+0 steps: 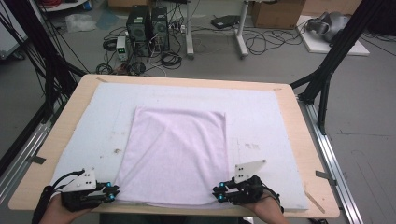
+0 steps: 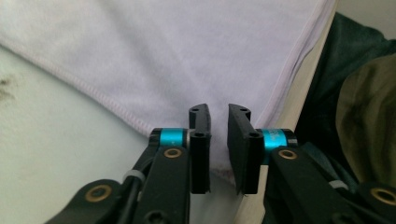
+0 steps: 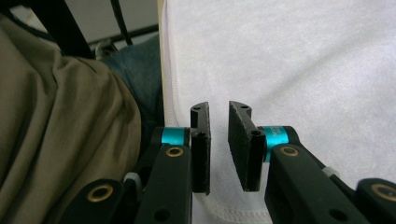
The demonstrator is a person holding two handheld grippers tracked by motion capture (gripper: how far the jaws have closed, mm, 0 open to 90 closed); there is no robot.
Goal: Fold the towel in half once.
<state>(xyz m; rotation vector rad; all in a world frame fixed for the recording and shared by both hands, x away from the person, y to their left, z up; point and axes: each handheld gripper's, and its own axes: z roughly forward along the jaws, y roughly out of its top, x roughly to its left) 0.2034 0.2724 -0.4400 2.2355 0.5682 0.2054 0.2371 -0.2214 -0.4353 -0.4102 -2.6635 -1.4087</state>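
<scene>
The person's hands are cut off by the bottom edge of the high view, and the cloth's nearest hem, at the table's front edge, is partly lost behind the grippers there. A pale lilac cloth [image 1: 175, 156] lies flat on the white padded mat [image 1: 261, 121] at the centre of the wooden table [image 1: 63, 135], its two near corners at lower left and lower right of the frame. The left gripper [image 1: 111, 191] sits at the lower-left corner, the right gripper [image 1: 218, 193] at the lower-right one. In the left gripper view the jaws stand a narrow gap apart over the cloth's stitched corner [image 2: 219, 172]; whether the pads nip it is hard to make out. In the right gripper view the jaws are likewise slightly parted above the cloth's hem [image 3: 219, 210], with no fabric visibly pinched.
</scene>
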